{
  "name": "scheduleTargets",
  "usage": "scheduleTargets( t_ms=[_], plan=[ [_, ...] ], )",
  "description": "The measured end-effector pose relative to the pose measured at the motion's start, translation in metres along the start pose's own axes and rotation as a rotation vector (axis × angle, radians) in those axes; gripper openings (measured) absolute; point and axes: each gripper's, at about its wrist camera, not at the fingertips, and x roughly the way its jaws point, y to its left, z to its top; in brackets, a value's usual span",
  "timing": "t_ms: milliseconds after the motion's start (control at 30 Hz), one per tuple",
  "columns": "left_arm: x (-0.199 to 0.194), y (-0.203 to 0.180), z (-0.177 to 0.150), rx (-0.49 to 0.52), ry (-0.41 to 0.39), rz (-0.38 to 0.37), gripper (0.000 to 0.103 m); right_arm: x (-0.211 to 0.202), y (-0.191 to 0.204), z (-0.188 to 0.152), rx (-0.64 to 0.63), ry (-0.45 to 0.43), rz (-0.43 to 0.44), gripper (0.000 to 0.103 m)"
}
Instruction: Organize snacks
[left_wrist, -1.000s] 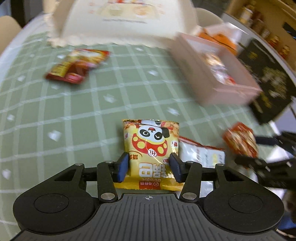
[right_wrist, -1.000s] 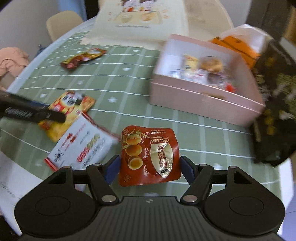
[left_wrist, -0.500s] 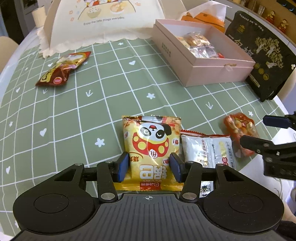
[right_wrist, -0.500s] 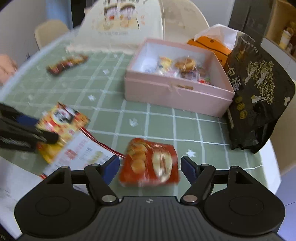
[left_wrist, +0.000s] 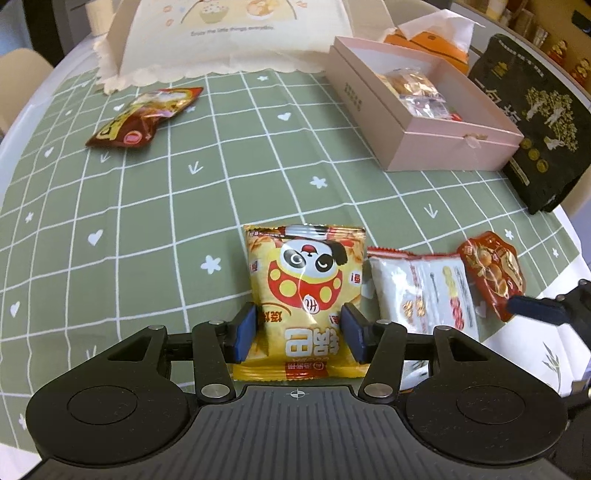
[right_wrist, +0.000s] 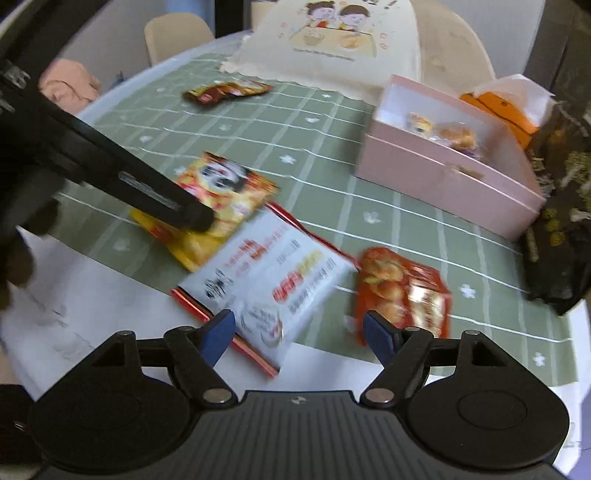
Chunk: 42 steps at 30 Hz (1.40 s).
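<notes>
Left gripper (left_wrist: 298, 330) released, jaws just widening, straddling yellow panda-print foil snack packet (left_wrist: 304, 291) near front edge of surface (left_wrist: 147, 206). Right gripper (right_wrist: 300, 334) released too, just widening, white red-trimmed sachet (right_wrist: 273, 277) partly between jaws, red crinkly egg packet (right_wrist: 404, 291) just beside. Risk: closing low, pads snag green checked cloth; slick foil slips; right gripper nips both packets, sachet overhanging cloth hem. Pink open cardboard box (left_wrist: 454, 147) far right, well apart.

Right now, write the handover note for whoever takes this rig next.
Left hand-held gripper: jaws have just been opening, straddling the panda snack pack on the table; not pressing.
Right hand-held gripper: jaws have just been opening, nothing gripped; red quail-egg pack lies free beside its right finger.
White pack sits between those two; brown pack lies far across the cloth.
Done: pink box already holds a few snacks.
Left: these four packs.
</notes>
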Motion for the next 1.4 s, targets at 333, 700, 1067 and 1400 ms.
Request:
scheduleTargets(
  t_ms=[333,700,1067,1400],
  plan=[
    [0.006,0.009,0.002,-0.055,-0.025,-0.053,0.06,0.001,-0.027,-0.012,0.119,0.002,0.059,0.08],
    [0.014,0.002,0.005,-0.023,-0.054,-0.091,0.083,0.004,-0.017,-0.018,0.127,0.011,0.095,0.08],
    [-0.004,0.03,-0.002,-0.197,-0.077,-0.109,0.04,0.009,-0.008,-0.025,0.078,0.008,0.082,0.1],
    [-0.053,0.0,-0.012,0.011,-0.21,0.066,0.039,0.011,-0.011,-0.015,0.065,0.08,0.112,0.101]
  ],
)
